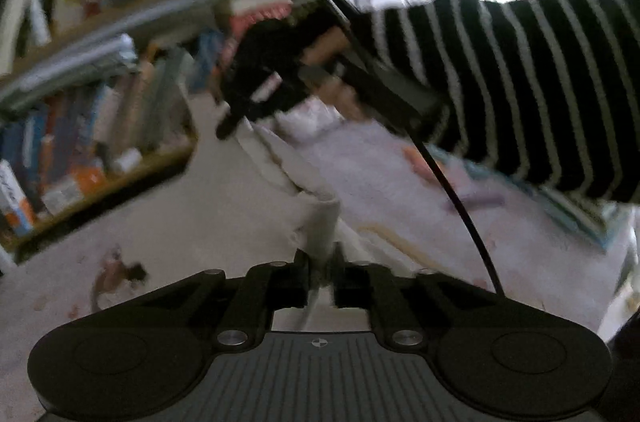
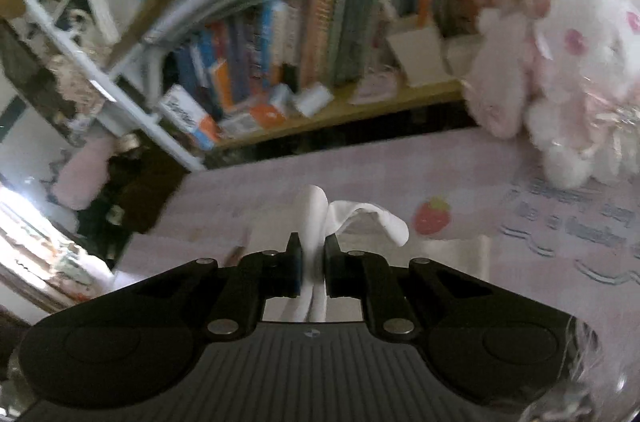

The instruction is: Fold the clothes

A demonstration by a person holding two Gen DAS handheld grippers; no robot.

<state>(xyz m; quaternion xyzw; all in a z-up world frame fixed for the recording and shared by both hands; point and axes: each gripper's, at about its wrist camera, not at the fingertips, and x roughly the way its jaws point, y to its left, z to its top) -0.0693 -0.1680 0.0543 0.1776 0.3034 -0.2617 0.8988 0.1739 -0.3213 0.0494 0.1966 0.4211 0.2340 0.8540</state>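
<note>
The bookshelf [image 2: 280, 34] behind the pink surface was the main holder in sight: its lower shelf carried a packed row of upright books [image 2: 328, 22], with a few small boxes [image 2: 256, 114] lying flat in front of them on the wooden board. The upper shelves held more items, but blur made them hard to name. A pink and white plush toy [image 2: 568, 74] sat at the right end of the shelf, on the pink printed cover [image 2: 520, 222], which showed a strawberry and some lettering too smeared to read.

The left gripper [image 1: 322, 274] was clamped on a bunched fold of the white garment [image 1: 320, 222], the cloth rising between its closed jaws and running as a taut strip up toward the right gripper [image 1: 230, 128]. In the left wrist view that right gripper was dark and motion-blurred, held by a hand [image 1: 340, 94] emerging from a black-and-white striped sleeve [image 1: 540, 82]; its fingertips there could not be made out clearly. The right wrist view settled it: the right gripper pinched another white fold [image 2: 316, 222] of the same garment, lifted off the cover, with a loose flap curling over to the right of the jaws.

The rest of the garment was cut off below both cameras. A black cable [image 1: 460, 206] crossed the left view
</note>
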